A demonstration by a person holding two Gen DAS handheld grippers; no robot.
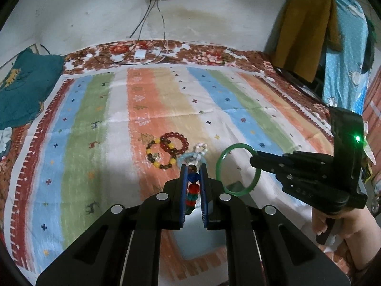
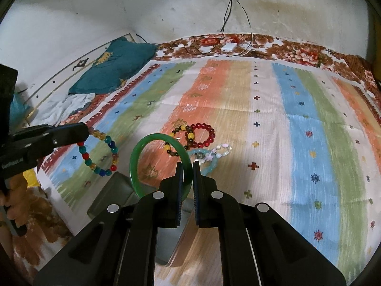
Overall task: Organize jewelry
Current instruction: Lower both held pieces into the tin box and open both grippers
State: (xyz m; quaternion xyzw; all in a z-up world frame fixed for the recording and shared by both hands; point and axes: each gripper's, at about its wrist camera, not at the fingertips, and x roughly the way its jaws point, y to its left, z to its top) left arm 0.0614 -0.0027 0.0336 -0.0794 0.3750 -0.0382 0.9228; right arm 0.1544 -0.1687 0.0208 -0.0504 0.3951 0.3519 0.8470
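One striped cloth [image 2: 297, 124] over floral bedspread [image 2: 302, 52]; stained wall [image 2: 119, 7] behind.

Left gripper [image 1: 193, 166] clamped, angled down; right gripper [image 2: 188, 165] likewise, side by side, a hand [image 1: 343, 226] gripping its handle.

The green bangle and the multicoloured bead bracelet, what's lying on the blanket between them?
Nothing: in the right wrist view, only bare striped blanket shows between the green bangle and the multicoloured bead bracelet.

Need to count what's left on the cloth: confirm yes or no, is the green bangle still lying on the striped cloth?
No: the green bangle is clamped in the right gripper, raised off the striped cloth.
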